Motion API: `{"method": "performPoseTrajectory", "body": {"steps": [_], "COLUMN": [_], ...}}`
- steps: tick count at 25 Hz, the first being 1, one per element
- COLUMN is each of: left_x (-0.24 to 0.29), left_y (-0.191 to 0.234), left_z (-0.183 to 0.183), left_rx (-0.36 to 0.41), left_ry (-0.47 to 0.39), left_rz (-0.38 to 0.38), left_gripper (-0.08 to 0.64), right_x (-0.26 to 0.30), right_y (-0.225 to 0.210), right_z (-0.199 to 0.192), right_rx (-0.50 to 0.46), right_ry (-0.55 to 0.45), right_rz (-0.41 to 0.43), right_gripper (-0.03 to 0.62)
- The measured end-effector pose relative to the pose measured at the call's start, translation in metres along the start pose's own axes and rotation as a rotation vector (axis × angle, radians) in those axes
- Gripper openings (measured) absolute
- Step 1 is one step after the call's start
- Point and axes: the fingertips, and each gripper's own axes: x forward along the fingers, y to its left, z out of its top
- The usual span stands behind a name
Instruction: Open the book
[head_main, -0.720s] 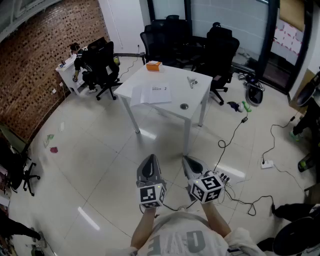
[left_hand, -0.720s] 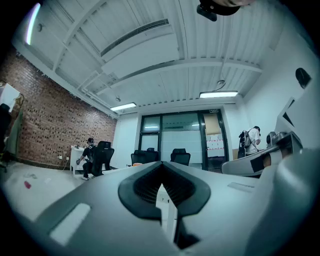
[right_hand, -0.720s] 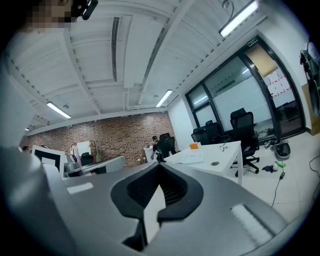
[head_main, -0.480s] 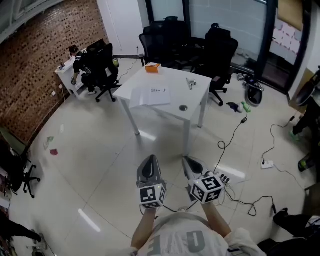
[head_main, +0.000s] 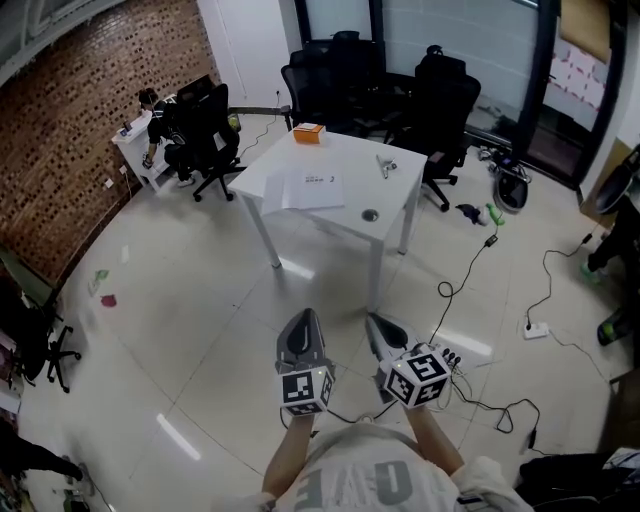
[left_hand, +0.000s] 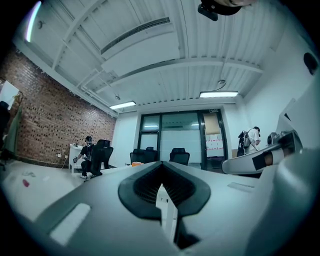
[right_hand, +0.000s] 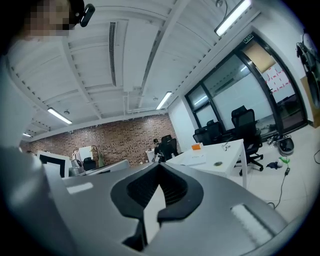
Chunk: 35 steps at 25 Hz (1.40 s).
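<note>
A thin white book (head_main: 310, 189) lies closed on a white table (head_main: 270, 165) across the room, also visible as the book (right_hand: 194, 160) in the right gripper view. My left gripper (head_main: 303, 334) and right gripper (head_main: 382, 334) are held side by side over the floor, well short of the table. Both are shut with nothing between the jaws. The left gripper view shows its shut jaws (left_hand: 161, 176) pointing level toward the far windows; the right gripper (right_hand: 159, 178) looks toward the table.
On the table sit an orange box (head_main: 308, 132), a small round dark object (head_main: 370, 214) and a small metal item (head_main: 384, 164). Black office chairs (head_main: 440, 105) crowd behind it. A person (head_main: 158, 125) sits at a desk by the brick wall. Cables and a power strip (head_main: 536, 329) lie on the floor at right.
The view has shifted slightly, with the table a touch lower in frame. Both grippers keep the same pose, shut.
</note>
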Motion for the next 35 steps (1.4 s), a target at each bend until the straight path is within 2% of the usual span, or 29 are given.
{"method": "performPoseTrajectory", "body": {"steps": [7, 14, 19, 23, 28, 31, 35], "left_x": [0.004, 0.013, 0.047, 0.099, 0.193, 0.252, 0.342], "left_y": [0.008, 0.029, 0.054, 0.061, 0.081, 0.107, 0.154], "left_z": [-0.010, -0.017, -0.017, -0.034, -0.063, -0.065, -0.058], "left_rx": [0.000, 0.005, 0.018, 0.022, -0.025, -0.003, -0.011], "left_ry": [0.028, 0.040, 0.042, 0.038, 0.061, 0.052, 0.048], "left_rz": [0.004, 0.046, 0.067, 0.037, -0.019, -0.036, -0.058], "left_gripper": [0.012, 0.012, 0.012, 0.012, 0.012, 0.012, 0.012], "right_x": [0.005, 0.017, 0.042, 0.087, 0.181, 0.246, 0.340], "right_y": [-0.002, -0.013, -0.027, -0.066, -0.113, -0.136, -0.171], "right_z": [-0.007, -0.029, -0.020, -0.021, -0.009, -0.003, 0.023], "right_rx": [0.024, 0.070, 0.052, 0.042, 0.024, 0.023, 0.025], "right_ry": [0.028, 0.083, 0.077, 0.098, 0.113, 0.127, 0.111], "right_rz": [0.007, 0.006, -0.010, -0.037, -0.050, -0.056, -0.089], "right_gripper": [0.003, 0.003, 0.003, 0.003, 0.003, 0.003, 0.003]}}
